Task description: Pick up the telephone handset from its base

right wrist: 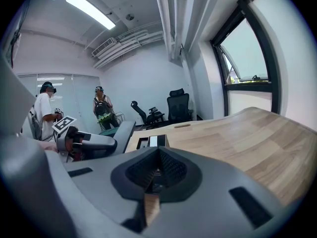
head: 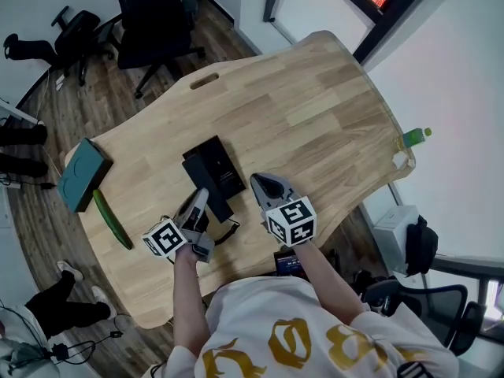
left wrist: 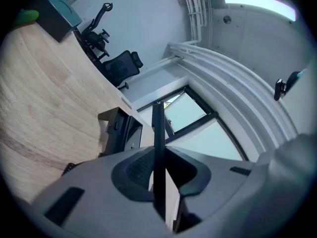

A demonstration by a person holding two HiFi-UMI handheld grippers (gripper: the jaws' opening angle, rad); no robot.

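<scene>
The black telephone base (head: 214, 166) lies on the wooden table (head: 315, 109), just ahead of both grippers. My left gripper (head: 200, 202) is shut on the black handset (head: 220, 209), held a little above the table at the base's near end. A coiled cord (head: 229, 231) hangs beneath it. In the left gripper view the handset (left wrist: 157, 152) shows as a thin dark bar upright between the jaws, with the base (left wrist: 116, 130) beyond it to the left. My right gripper (head: 264, 184) hovers right of the base, shut and empty; its own view shows the base (right wrist: 150, 142) just past its tips.
A teal box (head: 83, 173) and a long green cucumber-like thing (head: 113, 219) lie at the table's left edge. A green bottle (head: 415, 138) stands at the right edge. Office chairs (head: 153, 22) stand beyond the table. Two people (right wrist: 101, 110) stand in the background.
</scene>
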